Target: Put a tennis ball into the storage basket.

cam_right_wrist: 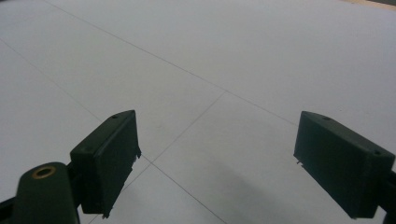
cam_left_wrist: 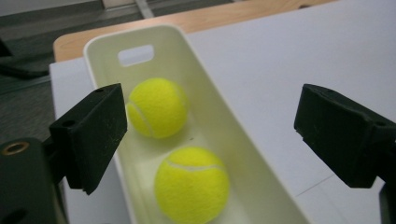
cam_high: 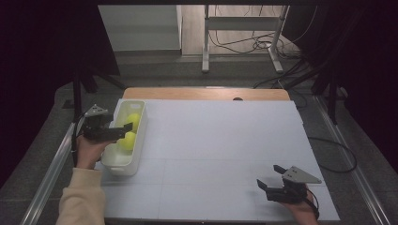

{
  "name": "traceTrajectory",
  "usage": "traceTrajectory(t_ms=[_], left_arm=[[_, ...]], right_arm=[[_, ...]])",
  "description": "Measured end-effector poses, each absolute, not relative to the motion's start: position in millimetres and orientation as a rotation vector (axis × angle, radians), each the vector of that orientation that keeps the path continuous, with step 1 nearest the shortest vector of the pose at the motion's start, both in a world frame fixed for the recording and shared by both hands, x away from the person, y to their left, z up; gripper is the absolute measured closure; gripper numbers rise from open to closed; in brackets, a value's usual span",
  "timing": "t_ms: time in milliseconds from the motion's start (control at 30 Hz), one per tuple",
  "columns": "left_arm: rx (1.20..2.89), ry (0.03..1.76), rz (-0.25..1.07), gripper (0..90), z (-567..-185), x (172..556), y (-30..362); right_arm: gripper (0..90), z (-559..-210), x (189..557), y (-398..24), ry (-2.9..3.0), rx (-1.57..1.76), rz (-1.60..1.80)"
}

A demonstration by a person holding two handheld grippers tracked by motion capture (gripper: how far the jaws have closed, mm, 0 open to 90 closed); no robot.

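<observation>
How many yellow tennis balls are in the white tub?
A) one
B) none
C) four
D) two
D: the left gripper view shows one tennis ball farther along the white tub and a second tennis ball nearer the camera, both lying inside it.

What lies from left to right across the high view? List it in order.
Left hand-held gripper → white bin holding two tennis balls → bare white table → right hand-held gripper, jaws open.
</observation>
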State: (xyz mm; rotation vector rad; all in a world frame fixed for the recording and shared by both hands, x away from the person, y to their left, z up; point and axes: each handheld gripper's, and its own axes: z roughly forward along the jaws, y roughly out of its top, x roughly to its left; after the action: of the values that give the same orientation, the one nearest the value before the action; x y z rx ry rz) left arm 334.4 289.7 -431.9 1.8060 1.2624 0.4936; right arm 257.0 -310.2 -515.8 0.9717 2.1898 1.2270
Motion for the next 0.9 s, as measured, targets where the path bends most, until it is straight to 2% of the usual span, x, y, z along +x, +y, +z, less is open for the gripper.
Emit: traceTrajectory(t_ms=[600, 900], left_arm=[[1.793, 1.12, 0.418, 10.0, -429, 298, 280], [1.846, 1.019, 0.391, 9.8, -431, 282, 256]], right_arm=[[14.4, -515, 256, -310, 2.193, 0.97, 1.234], [14.3, -516, 257, -310, 2.205, 0.974, 1.239]])
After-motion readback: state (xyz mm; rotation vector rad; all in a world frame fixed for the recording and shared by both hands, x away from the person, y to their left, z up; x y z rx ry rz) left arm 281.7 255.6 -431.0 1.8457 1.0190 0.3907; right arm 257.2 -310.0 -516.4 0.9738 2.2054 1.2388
